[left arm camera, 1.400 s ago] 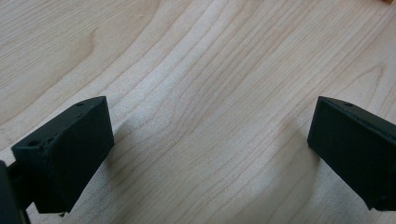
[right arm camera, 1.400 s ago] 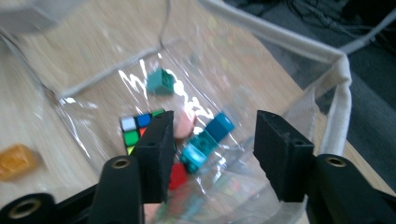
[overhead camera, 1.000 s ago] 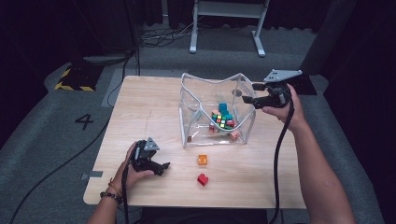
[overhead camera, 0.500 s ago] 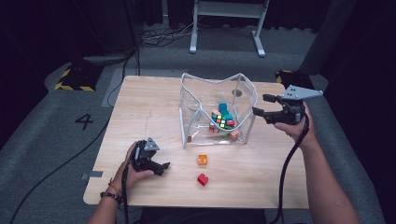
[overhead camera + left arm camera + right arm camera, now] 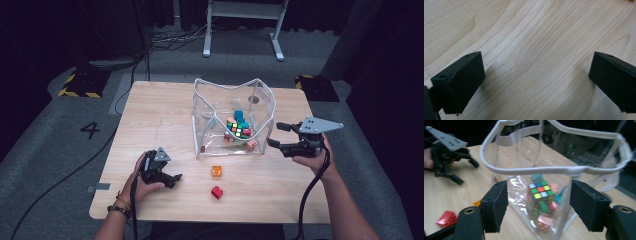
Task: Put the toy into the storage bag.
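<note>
The clear bag is stood open at the middle of the table, nearer its far edge, with its white-trimmed rim sagging; a puzzle cube and several small coloured blocks are held inside it; two loose pieces are left on the table towards the near edge, an orange block just in front of the bag and a red block nearer still. The right gripper is held beside the bag's right wall with its jaws apart and nothing between them; the left gripper is rested on the table near the near-left corner, its jaws likewise spread over bare wood. The step in hand is judged to be the filling of the bag; for the next move, one loose block is probably to be approached, with the open jaws lowered around it before closing.
</note>
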A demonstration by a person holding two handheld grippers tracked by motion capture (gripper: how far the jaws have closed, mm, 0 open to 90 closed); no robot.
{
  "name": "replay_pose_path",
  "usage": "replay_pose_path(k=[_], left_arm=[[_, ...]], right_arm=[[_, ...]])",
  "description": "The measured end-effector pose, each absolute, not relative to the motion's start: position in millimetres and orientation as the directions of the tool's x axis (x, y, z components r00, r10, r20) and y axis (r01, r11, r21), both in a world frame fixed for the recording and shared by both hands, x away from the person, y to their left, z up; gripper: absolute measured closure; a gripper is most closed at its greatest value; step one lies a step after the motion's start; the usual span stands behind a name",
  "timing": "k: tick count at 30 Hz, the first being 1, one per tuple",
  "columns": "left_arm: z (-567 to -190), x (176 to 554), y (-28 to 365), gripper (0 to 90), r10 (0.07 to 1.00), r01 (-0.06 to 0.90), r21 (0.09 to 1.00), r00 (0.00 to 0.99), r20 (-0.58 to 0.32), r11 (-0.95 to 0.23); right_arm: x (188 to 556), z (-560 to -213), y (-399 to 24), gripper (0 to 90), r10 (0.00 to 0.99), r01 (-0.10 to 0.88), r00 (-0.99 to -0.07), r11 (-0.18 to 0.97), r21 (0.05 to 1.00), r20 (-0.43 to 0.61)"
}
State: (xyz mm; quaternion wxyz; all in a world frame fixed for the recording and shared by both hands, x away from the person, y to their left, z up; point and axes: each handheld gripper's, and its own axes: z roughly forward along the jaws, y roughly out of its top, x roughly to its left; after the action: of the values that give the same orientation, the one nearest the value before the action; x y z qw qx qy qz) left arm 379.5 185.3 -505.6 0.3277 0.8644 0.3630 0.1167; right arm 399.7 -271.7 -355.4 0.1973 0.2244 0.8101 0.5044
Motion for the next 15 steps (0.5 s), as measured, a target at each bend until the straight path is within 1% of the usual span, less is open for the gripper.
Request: replay_pose_path(k=[4,6,9,13,14,15], left_arm=[[-505.6,379.4,185.2,0.6,0.704,0.552,0.651,0.709,-0.038,-0.52],[-505.7,379.2,185.0,0.5,0.706,0.554,0.651,0.707,-0.04,-0.518],[-505.7,379.2,185.0,0.5,0.706,0.555,0.651,0.707,-0.042,-0.517],[-505.7,379.2,185.0,0.6,0.706,0.556,0.651,0.707,-0.042,-0.517],[-505.8,379.2,185.0,0.6,0.706,0.555,0.652,0.707,-0.041,-0.518],[-505.7,379.2,185.1,0.5,0.706,0.555,0.651,0.707,-0.042,-0.517]], right_arm=[[394.1,-364.6,-267.6,31.8,0.555,0.16,-0.825,0.413,0.897,-0.109],[388.6,-371.6,-263.4,31.9,0.533,0.164,-0.841,0.408,0.898,-0.088],[386.1,-375.6,-260.2,31.8,0.523,0.159,-0.848,0.409,0.899,-0.088],[379.8,-395.2,-245.0,32.0,0.481,0.159,-0.873,0.441,0.883,-0.083],[379.8,-395.2,-245.0,32.0,0.481,0.159,-0.873,0.441,0.883,-0.083],[378.6,-403.8,-238.4,32.0,0.464,0.169,-0.883,0.456,0.874,-0.071]])
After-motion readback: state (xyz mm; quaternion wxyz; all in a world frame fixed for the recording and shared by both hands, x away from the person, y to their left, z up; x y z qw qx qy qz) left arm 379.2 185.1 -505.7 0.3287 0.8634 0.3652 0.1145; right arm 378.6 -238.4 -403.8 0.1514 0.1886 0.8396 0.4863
